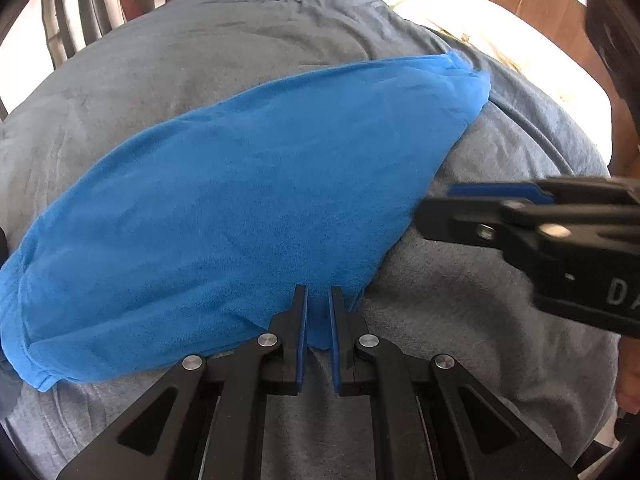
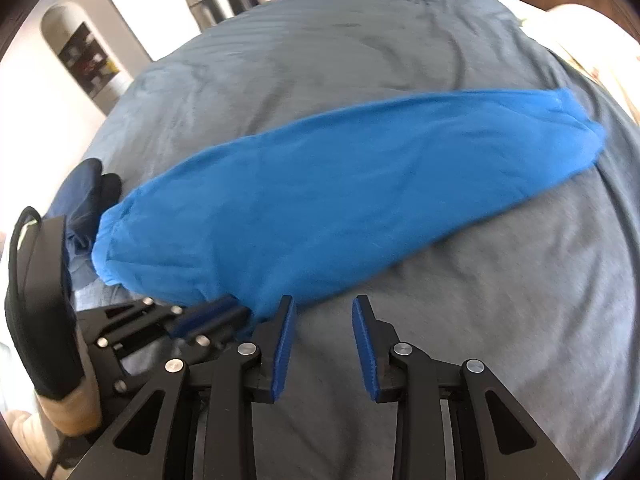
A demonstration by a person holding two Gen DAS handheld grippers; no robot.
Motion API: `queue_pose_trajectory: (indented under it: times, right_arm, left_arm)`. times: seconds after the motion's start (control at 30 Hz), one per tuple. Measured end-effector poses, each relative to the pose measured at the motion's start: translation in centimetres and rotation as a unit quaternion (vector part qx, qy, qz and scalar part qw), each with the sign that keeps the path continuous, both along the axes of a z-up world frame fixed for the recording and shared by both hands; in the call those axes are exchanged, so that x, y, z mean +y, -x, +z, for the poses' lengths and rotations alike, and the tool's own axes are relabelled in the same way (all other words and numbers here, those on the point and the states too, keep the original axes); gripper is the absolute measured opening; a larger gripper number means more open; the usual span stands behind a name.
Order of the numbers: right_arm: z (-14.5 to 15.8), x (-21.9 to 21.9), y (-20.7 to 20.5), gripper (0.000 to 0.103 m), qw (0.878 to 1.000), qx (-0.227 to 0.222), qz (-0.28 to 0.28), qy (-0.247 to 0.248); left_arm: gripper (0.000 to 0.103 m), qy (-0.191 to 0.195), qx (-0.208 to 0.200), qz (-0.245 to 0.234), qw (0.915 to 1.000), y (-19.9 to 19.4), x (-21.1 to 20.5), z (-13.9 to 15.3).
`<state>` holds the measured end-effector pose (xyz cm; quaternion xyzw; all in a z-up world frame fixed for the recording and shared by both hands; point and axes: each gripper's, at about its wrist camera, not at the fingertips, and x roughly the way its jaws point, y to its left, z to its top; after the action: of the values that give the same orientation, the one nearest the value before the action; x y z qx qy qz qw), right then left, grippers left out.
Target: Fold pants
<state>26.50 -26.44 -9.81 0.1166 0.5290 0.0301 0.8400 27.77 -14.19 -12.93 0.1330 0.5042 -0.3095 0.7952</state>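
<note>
Grey bedding (image 1: 200,80) fills both views, a soft, wrinkled bed cover with a white pillow (image 1: 460,8) at its far right corner and wooden panelling behind. Stretched slantwise across the middle of the bed lie the blue pants (image 1: 224,208), already laid leg on leg in one long band, one end reaching toward the pillow, the other running off to the left edge beside a dark navy bundle (image 2: 86,188).

Your left gripper (image 1: 318,312) is pressed together on the near edge of the pants, with a small tongue of blue fleece pinched between its pads. Your right gripper (image 2: 323,320) stands part spread, nothing between the pads, tips just beside that same near edge over bare cover; whether it touches the fleece I can't tell.

Now, to do this well: get the right one onto the edge too, biting every layer, not just the top one. Fleece is thick and slides on itself, so take a deep bite. Lift both hands evenly, carry the held portion across in one sweep, and lay edge on edge. That soft bedding will drag, so keep the cloth clear of it.
</note>
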Motion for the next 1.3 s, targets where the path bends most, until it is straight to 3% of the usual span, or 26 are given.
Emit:
queue_pose_trajectory:
  times: [0.2, 0.3, 0.57, 0.73, 0.87, 1.0, 1.13, 1.3]
  right_arm:
    - [-1.4, 2.1, -2.2, 0.022, 0.999, 0.000, 0.039, -0.010]
    - [-3.0, 2.8, -2.7, 0.021, 0.998, 0.022, 0.051, -0.003]
    - [-4.4, 2.3, -2.7, 0.019, 0.998, 0.043, 0.040, -0.003]
    - [-4.3, 2.3, -2.4, 0.019, 0.998, 0.046, 0.035, -0.001]
    - [-3.0, 1.6, -1.4, 0.020, 0.999, 0.043, 0.023, 0.011]
    - [-0.5, 0.0, -0.2, 0.021, 1.000, 0.027, -0.008, 0.005]
    - [2.7, -2.1, 1.2, 0.032, 0.999, 0.002, -0.052, 0.004]
    - [6.4, -4.9, 1.6, 0.041, 0.995, -0.027, -0.098, 0.012]
  left_arm:
    - [0.011, 0.006, 0.013, 0.005, 0.9999, 0.5, 0.5, -0.7]
    - [0.011, 0.008, 0.030, 0.007, 0.9995, 0.5, 0.8, -1.2]
    - [0.012, 0.016, 0.048, 0.013, 0.9986, 0.3, 1.2, -1.4]
    - [0.012, 0.019, 0.045, 0.015, 0.9987, 0.6, 1.4, -0.1]
    - [0.013, 0.022, 0.032, 0.000, 0.9992, 1.1, 1.5, 2.4]
    - [0.021, 0.030, 0.007, -0.019, 0.9993, 1.7, 1.4, 5.6]
    - [0.026, 0.040, -0.019, -0.034, 0.9985, 1.5, 0.6, 8.9]
    - [0.041, 0.051, -0.053, -0.045, 0.9962, 0.6, -1.5, 12.3]
